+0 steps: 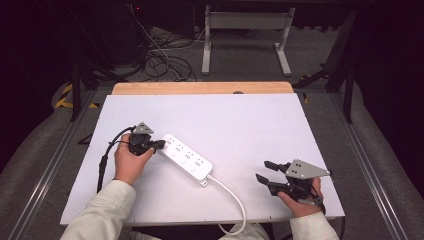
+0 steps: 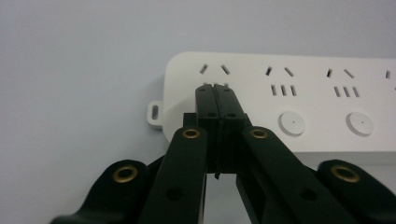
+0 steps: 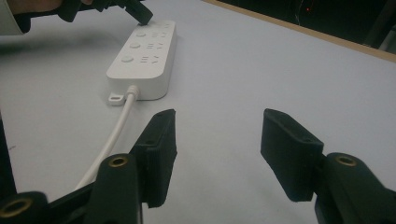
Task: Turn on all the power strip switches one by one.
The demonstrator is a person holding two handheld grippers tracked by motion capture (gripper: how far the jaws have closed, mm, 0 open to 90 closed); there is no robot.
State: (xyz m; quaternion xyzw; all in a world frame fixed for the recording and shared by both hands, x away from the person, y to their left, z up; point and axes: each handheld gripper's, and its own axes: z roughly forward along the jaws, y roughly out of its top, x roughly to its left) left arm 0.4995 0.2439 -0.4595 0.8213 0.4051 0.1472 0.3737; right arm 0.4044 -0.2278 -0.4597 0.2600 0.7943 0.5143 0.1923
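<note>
Two sleeves [image 1: 107,210] come in nearest, at the near edge of the white counter [image 1: 240,120]. On it, the white power strip [image 1: 186,157] lies left of the middle, its cord [image 1: 232,197] running off the near edge. At the strip's far end, the left gripper [image 1: 159,144] rests its tip on top, jaws together. Well right of the strip, the right gripper [image 1: 264,171] has its jaws apart, holding nothing.

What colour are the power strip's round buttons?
White, like the power strip body; its round buttons show best in the left gripper view.
</note>
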